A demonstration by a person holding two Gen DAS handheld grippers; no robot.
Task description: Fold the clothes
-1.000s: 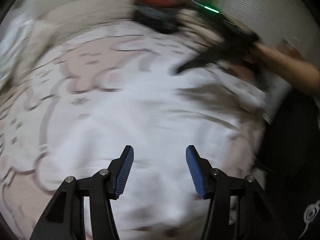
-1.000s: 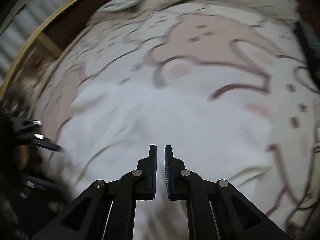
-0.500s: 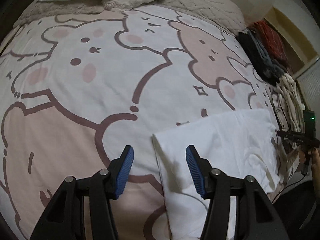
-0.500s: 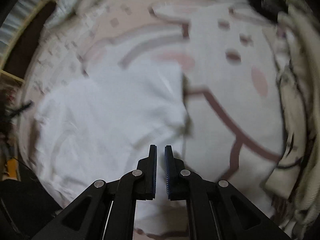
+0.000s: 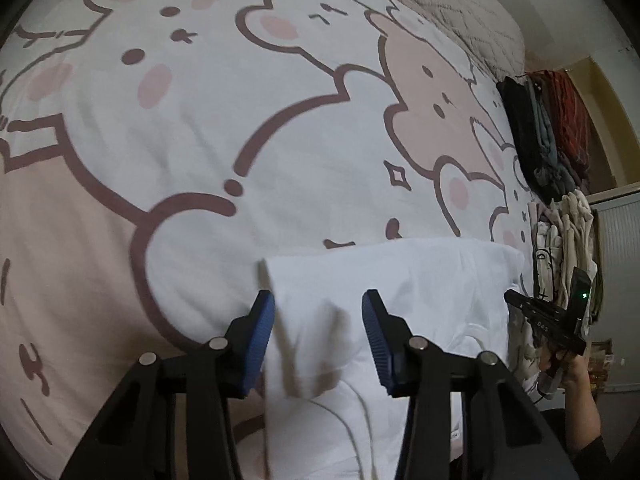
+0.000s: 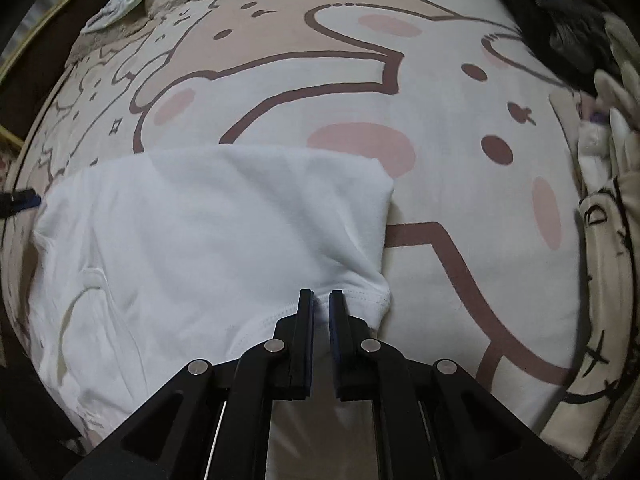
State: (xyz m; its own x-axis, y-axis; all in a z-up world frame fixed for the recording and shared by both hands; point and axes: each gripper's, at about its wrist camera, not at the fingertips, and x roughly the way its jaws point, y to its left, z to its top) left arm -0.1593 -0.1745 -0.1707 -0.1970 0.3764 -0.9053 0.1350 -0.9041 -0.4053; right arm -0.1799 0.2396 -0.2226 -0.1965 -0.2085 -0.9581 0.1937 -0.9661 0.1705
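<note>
Shirt: white, folded to a rough rectangle, lying flat on the bed near its front edge; stitched hem at the right front corner.
Bed: cover printed with pink and white bears outlined in brown.
Left gripper: jaws wide open, blue pads set either side of the shirt's left edge, holding nothing; whether the pads touch the cloth is unclear.
Right gripper: jaws nearly closed, a narrow gap between them, tips at the hem; they appear to pinch it, though the view is not sure.
Dark clothes: stacked at the bed's right side, with a red plaid piece.
Pale clothes: piled just in front of the dark stack, one with black line drawings.
</note>
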